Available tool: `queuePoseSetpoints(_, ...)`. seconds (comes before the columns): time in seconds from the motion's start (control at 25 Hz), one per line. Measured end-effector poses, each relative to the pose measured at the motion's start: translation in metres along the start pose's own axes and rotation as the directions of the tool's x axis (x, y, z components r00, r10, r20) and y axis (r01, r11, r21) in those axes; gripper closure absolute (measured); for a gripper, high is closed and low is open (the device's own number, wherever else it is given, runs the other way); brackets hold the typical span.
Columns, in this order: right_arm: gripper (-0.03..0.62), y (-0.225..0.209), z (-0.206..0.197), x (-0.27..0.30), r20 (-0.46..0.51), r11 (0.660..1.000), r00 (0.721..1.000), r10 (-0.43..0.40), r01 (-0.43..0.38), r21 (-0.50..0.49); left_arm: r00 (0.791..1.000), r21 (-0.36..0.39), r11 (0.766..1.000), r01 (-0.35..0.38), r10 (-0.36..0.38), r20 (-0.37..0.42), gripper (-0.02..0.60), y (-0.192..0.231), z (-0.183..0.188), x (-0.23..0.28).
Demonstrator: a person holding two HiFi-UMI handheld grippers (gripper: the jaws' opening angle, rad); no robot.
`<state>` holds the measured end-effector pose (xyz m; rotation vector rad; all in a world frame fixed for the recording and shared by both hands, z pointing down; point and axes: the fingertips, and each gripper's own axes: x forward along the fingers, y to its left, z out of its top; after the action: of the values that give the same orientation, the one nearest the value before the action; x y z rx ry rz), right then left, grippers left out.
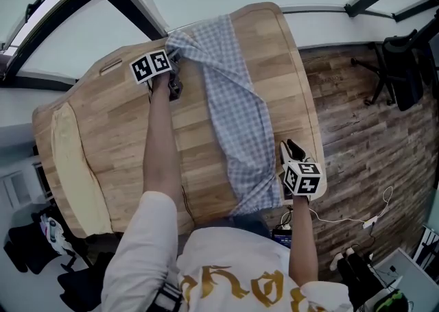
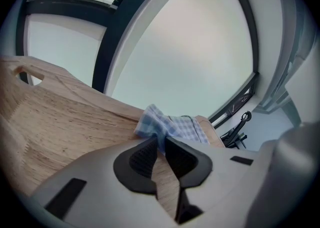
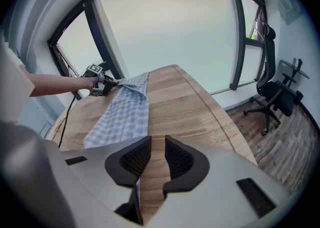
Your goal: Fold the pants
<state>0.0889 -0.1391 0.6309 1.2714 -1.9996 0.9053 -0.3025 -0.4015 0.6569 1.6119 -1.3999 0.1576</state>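
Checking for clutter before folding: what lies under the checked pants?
Only the wooden table shows beneath the checked pants; the left gripper pinches their far end. Whatever the cloth covers is hidden.

an office-like room: swivel chair [image 3: 275,96], big windows [image 3: 165,26], wooden table [image 1: 103,118], floor cables [image 1: 370,222]

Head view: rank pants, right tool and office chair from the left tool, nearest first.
1. pants: pinched in the left tool.
2. right tool: near edge of the table, by the hem.
3. office chair: on the floor, far right.
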Motion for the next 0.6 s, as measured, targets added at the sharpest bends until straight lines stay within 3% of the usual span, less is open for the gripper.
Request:
queuePoseSetpoints(0.16, 0.497, -0.002, -0.003, 0.000, -0.011, 1.000, 1.000, -0.007, 0.007, -0.001, 0.999, 0.005, 1.000, 0.004, -0.004, 0.038, 0.531, -0.005, 0.010, 0.002)
queuePoseSetpoints(0.6, 0.505, 0.003, -0.002, 0.008, -0.026, 0.999, 0.999, 0.028, -0.028, -0.022, 0.994, 0.090, 0.995, 0.042, -0.051, 0.099, 0.534, -0.051, 0.052, 0.028)
